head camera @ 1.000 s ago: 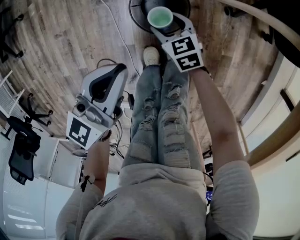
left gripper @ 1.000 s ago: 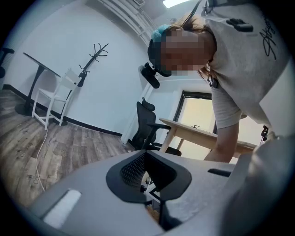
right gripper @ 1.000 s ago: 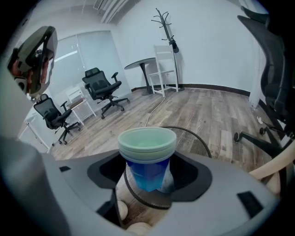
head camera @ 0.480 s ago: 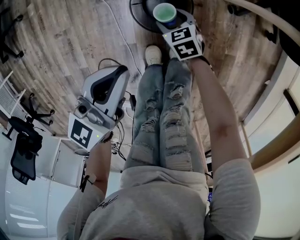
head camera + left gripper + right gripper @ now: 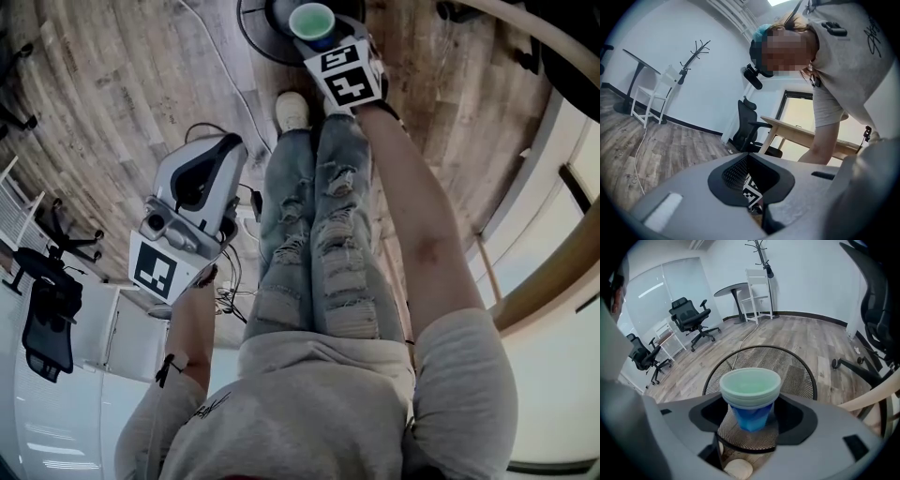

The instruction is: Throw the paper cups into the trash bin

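Note:
A blue paper cup (image 5: 751, 405) with a pale green inside stands upright between the jaws of my right gripper (image 5: 751, 413), which is shut on it. It looks like a nested stack of cups. The cup hangs over the mouth of a round black mesh trash bin (image 5: 801, 363). In the head view the same cup (image 5: 312, 19) and right gripper (image 5: 317, 37) are at the top, over the bin (image 5: 261, 30). My left gripper (image 5: 232, 145) hangs by the person's left side, far from the bin, jaws together with nothing in them (image 5: 749, 160).
The person's legs in torn jeans (image 5: 319, 234) and a white shoe (image 5: 292, 110) stand just before the bin. A cable (image 5: 220, 70) runs over the wooden floor. Office chairs (image 5: 691, 317), a round table (image 5: 733, 289) and a wooden desk (image 5: 806, 136) stand around.
My right gripper has carried the cup a little further out and left in the head view, more over the bin. The left gripper has hardly moved.

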Tool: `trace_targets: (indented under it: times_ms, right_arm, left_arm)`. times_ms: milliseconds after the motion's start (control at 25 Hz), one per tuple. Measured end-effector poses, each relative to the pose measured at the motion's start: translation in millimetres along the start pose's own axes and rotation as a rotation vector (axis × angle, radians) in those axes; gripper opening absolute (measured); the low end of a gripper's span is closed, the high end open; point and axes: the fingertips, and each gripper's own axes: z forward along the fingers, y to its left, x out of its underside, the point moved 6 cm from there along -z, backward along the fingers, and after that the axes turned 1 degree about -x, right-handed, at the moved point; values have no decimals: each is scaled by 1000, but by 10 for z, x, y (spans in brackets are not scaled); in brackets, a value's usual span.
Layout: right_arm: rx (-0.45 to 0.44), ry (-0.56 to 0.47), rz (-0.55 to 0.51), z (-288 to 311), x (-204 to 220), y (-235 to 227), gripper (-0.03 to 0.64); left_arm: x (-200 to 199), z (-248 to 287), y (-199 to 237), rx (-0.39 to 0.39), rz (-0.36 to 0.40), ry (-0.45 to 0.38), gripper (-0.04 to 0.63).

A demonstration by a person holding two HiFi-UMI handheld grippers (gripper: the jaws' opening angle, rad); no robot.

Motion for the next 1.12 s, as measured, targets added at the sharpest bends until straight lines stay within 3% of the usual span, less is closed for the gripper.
trace_targets:
  times_ms: [520,1120]
  right_arm:
    - [37,-15,6,-142,-27,-139,288]
    - [-6,-174,6,-840,-629,93,288]
  left_arm:
    - [-51,121,-23,16,-2,-6,3]
    - [-483,232,-95,51,47,-25,3]
